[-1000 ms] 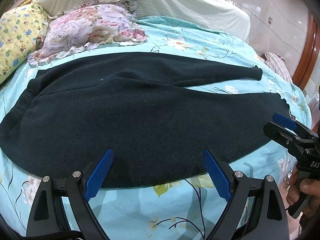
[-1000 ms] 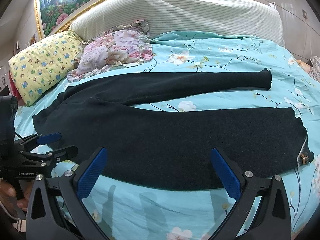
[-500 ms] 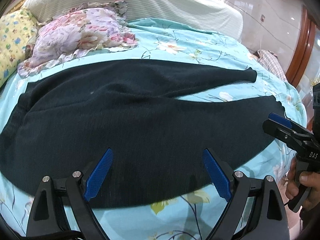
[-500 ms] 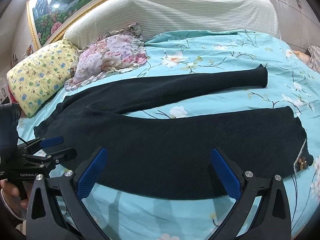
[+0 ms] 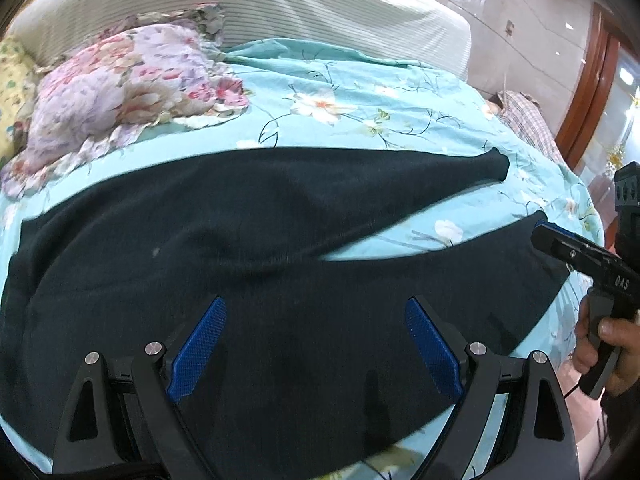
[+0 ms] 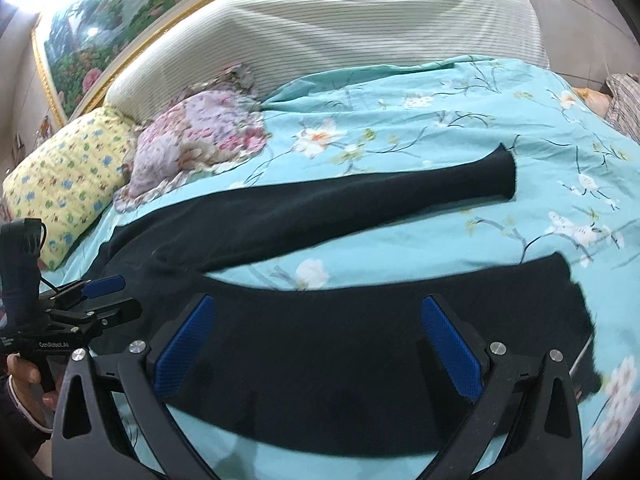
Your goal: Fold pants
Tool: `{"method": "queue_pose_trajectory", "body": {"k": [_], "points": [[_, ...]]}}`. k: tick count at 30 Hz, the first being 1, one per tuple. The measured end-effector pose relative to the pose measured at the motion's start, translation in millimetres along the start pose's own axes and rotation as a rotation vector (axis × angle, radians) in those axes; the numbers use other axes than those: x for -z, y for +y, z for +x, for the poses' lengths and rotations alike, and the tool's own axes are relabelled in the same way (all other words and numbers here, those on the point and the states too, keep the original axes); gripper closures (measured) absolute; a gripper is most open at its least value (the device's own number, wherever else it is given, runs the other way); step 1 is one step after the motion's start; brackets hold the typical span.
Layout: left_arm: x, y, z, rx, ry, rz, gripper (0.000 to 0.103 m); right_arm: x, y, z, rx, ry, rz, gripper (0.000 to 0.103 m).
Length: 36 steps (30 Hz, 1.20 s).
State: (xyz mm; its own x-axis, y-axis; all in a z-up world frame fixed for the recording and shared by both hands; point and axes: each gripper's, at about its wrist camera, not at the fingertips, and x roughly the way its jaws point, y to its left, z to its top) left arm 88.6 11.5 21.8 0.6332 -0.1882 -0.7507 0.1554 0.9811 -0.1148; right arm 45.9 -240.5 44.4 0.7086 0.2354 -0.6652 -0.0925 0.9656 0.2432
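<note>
The dark pants (image 5: 256,264) lie flat across the bed (image 5: 360,92), waist toward the pillows on the left, both legs running right and parting in a narrow V that bares a wedge of turquoise sheet. The far leg ends in a cuff (image 6: 500,176) well short of the bed's right edge, with open sheet beyond and behind it. The near leg's hem (image 6: 576,300) reaches close to the right edge. Along the near side only a thin strip of sheet shows between the fabric and the bed's rim.

The left claw (image 5: 316,344) hangs over the seat of the pants, its blue pads (image 5: 198,344) spread wide and holding nothing. The right claw (image 6: 316,344) hovers over the near leg, likewise spread and empty. Seen from the left wrist view, the right claw (image 5: 560,240) sits at the near hem.

Compared with a second ago, both claws have pushed in: the pants now fill the space between each pair of pads, where before their near edge lay just at the tips, and the strip of sheet below has shrunk.

The pants look like a soft, matte knit, slightly fuzzy. The sheet is smooth cotton printed with white blossoms and thin branches. A ruffled floral pillow (image 6: 200,144) and a yellow patterned pillow (image 6: 64,176) rest against the ribbed, cream headboard (image 6: 360,28).
</note>
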Motion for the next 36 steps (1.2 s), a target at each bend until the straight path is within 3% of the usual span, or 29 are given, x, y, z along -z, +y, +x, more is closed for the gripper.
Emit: {"method": "queue_pose_trajectory", "body": {"k": [14, 21, 30, 34, 36], "points": [[-91.4, 1.6, 51.3, 0.034, 0.047, 0.136, 0.011, -68.5, -69.2, 21.5, 0.077, 0.032, 0.074, 0.0], [-129.7, -7.4, 95.7, 0.078, 0.136, 0.24, 0.011, -96.9, -100.1, 38.1, 0.118, 0.072, 0.08, 0.0], [-166.6, -4.5, 152.1, 0.158, 0.226, 0.287, 0.011, -122.0, -141.3, 64.6, 0.066, 0.148, 0.143, 0.001], [-178.8, -3.9, 177.0, 0.189, 0.275, 0.337, 0.011, -126.6, -144.9, 76.4, 0.019, 0.191, 0.142, 0.012], [-181.0, -3.7, 187.7, 0.206, 0.31, 0.356, 0.011, -127.4, -146.2, 82.6, -0.003, 0.213, 0.147, 0.025]]}}
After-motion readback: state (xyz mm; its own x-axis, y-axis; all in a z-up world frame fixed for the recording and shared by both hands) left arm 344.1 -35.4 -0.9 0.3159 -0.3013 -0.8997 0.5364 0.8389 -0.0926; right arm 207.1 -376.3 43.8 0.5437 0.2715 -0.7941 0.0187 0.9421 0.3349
